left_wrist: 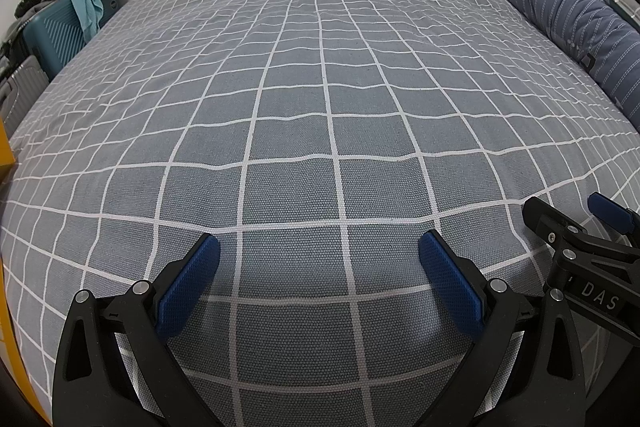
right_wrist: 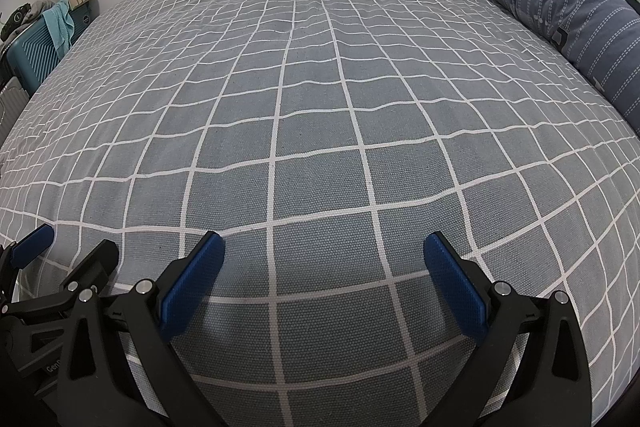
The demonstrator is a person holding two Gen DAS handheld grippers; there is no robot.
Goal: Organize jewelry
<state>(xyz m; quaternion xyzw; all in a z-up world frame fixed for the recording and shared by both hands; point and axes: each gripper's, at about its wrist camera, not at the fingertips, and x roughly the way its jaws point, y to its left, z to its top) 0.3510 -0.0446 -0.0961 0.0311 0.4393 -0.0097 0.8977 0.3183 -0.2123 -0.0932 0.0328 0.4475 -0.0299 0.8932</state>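
Jewelry is nowhere in sight on the checked bedspread; left gripper and right gripper hover wide, empty. Likely light, slippery pieces, best pinched at a chain.

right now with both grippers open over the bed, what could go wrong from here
1. No jewelry shows in either view, so either gripper could close on the checked bedsheet instead.
2. The left gripper and right gripper hover side by side, close together; a sideways move could knock them together.
3. The sheet is soft and rippled, so small pieces might sink into folds.
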